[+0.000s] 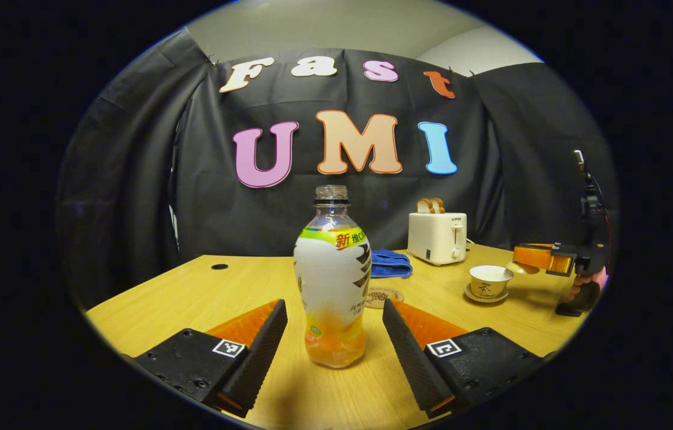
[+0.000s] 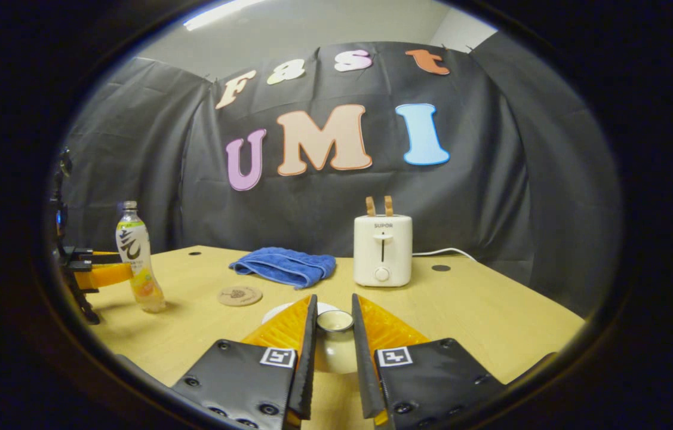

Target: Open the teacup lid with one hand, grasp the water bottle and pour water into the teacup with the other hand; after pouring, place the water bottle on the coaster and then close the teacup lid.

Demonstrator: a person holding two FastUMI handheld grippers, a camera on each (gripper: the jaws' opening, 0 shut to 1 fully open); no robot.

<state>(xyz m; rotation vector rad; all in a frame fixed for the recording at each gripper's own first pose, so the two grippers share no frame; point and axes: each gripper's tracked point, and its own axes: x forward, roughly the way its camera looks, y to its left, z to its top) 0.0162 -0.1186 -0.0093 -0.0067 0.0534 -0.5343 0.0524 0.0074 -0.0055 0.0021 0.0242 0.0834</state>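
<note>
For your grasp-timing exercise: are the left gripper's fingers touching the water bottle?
Apart. In the left gripper view, bare table shows between the water bottle and each of the left gripper's fingers; the jaws stand wide open.

At the centre of the left gripper view stands the water bottle (image 1: 332,280): clear plastic, a white wrap with a green and yellow band at its top and black brush strokes on its side, and orange at its base. The table (image 1: 151,310) under it is pale yellow wood grain. At right in that view the teacup (image 1: 489,281) is cream with a dark mark, on a cream saucer (image 1: 485,296). Near the middle of the right gripper view the towel (image 2: 284,266) is blue and the toaster (image 2: 382,249) is cream-white, holding brown toast. At lower left the coaster (image 2: 240,295) is tan with a dark printed motif.
</note>
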